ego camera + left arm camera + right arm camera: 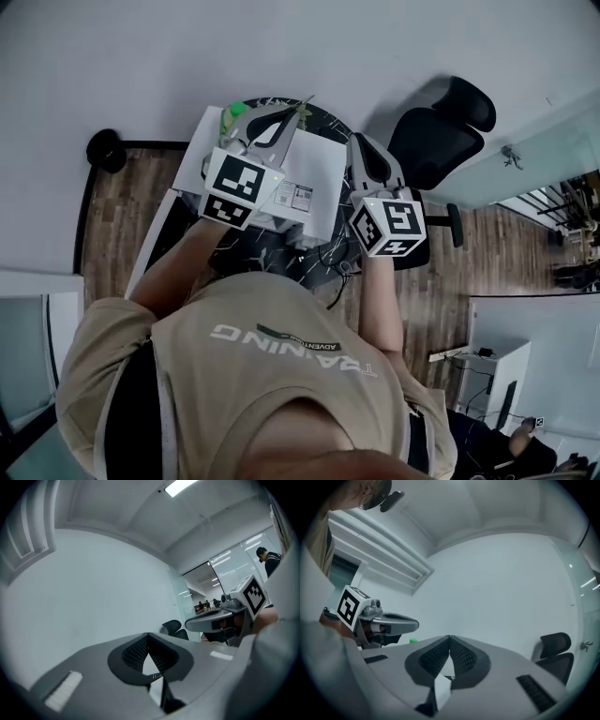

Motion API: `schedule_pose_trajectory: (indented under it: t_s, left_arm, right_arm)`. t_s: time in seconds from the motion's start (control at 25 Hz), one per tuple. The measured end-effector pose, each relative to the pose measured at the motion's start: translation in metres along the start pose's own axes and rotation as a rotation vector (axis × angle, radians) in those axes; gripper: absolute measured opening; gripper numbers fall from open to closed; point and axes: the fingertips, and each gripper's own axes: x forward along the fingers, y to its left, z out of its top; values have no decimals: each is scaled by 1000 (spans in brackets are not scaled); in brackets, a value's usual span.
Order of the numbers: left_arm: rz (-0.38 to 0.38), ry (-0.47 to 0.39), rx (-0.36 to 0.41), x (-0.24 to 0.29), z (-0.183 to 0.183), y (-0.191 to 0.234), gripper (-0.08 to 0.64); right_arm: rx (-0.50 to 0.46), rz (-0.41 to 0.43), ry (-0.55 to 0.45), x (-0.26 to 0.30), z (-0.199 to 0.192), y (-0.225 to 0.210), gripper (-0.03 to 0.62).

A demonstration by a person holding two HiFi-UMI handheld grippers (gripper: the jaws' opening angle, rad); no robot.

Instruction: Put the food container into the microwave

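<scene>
Visibly, left claw (148, 635) and right claw (449, 637) are closed, empty; shirt (281, 384) reads "TRAINING".

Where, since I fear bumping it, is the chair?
In the head view, the chair is at upper right, just past the right gripper, beside the table.

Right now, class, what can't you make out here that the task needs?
Food container: in no view.
White box: head view, partly under the left gripper; no door shows.
Its label: too small to read.
Green thing: head view, mostly behind the left gripper.
Table: out of both gripper views, which face the wall.
</scene>
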Motion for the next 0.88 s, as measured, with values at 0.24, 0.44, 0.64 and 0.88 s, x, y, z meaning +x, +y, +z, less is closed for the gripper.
schedule_pose_trajectory:
  t_s: [0.24,0.44,0.64,0.88]
  left_arm:
    - [4,34,16,-11,3,9,9]
    - [1,68,95,-42,-13,8,9]
    - [-30,161,95,-86,-66,4,9]
    - [-18,258,117,-106,-80,11,9]
  right_arm:
    - [-39,-10,39,-1,4,6,9]
    - [-89,-40,57,-23,-9,15,9]
    - [-41,-74,24,-75,-23,13,9]
    - [23,-75,60,-95,-45,11,9]
